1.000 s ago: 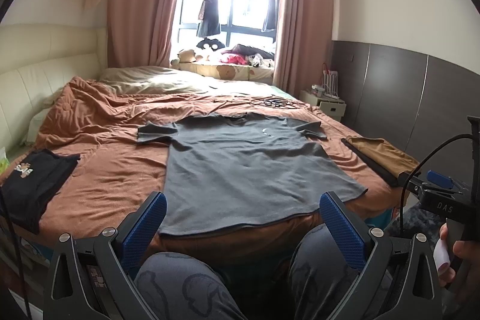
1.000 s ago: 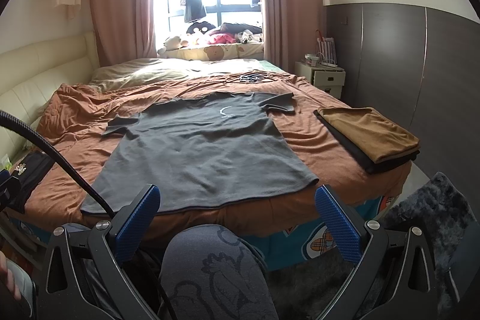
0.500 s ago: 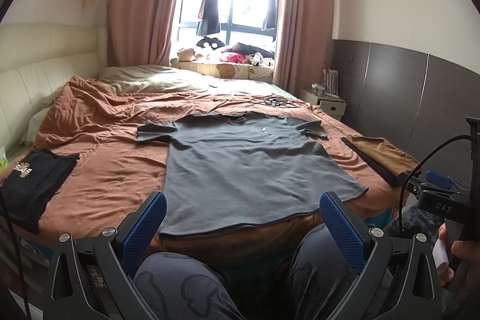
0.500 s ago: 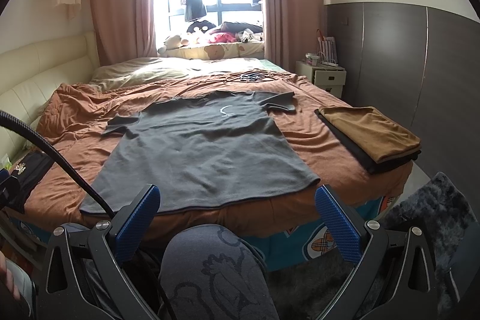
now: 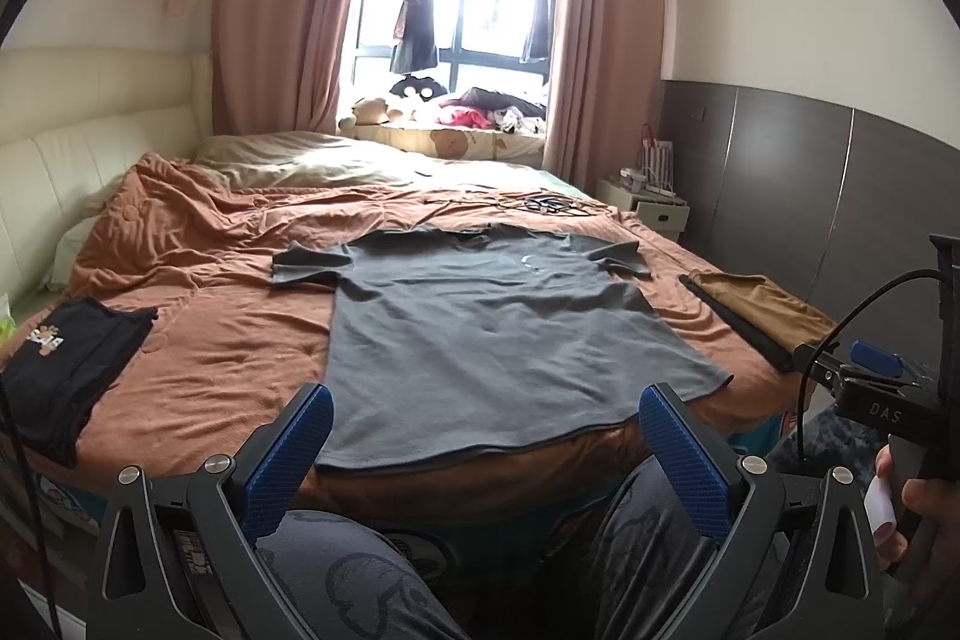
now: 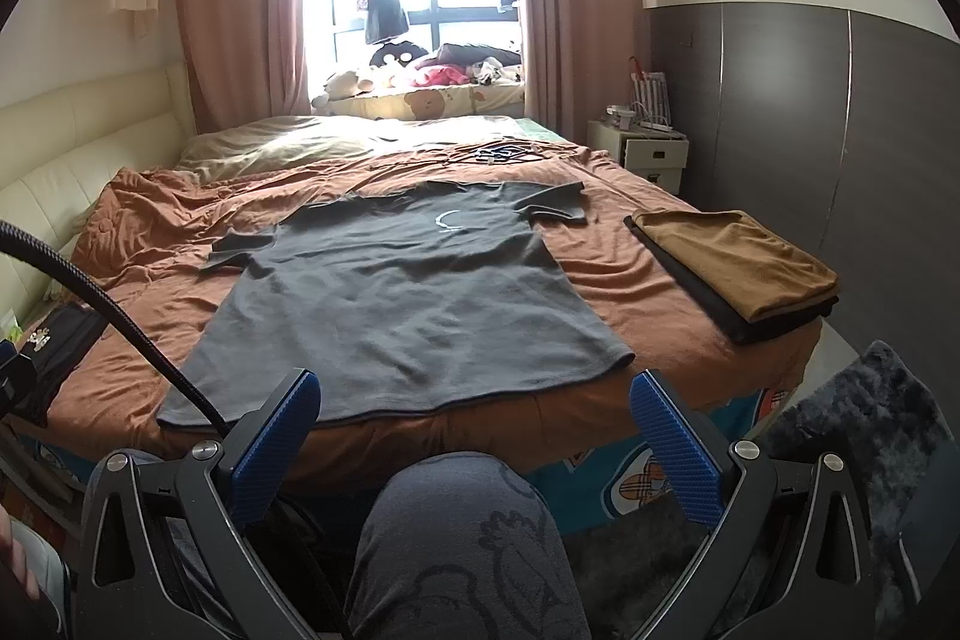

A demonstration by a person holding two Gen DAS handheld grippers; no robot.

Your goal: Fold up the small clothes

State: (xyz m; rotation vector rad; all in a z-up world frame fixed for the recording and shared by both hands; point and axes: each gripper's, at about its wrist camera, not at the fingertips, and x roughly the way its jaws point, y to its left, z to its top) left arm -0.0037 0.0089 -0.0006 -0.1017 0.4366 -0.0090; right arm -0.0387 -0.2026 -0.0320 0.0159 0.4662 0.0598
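The left hand-held gripper (image 5: 483,445) hangs low over the person's knees with its blue-padded fingers (image 5: 288,451) spread wide and nothing between them; the right hand-held gripper (image 6: 474,439) sits the same way, spread apart and empty, short of the bed's near edge. Just beyond both, a grey T-shirt (image 5: 480,334) lies flat and face up on the rust-coloured bedspread (image 5: 210,340), sleeves out to either side, collar toward the window, hem along the near edge of the bed. It looks light, limp and thin, so it should drape and slide on the cover rather than hold any shape; pinching a single layer at the hem corners or at the shoulder seams would likely give the cleanest control, and a pinch that goes too deep risks catching the bedspread too. A folded tan garment (image 6: 738,262) rests on a dark one near the right edge, well apart from the shirt, and a black printed garment (image 5: 66,358) lies at the left edge.
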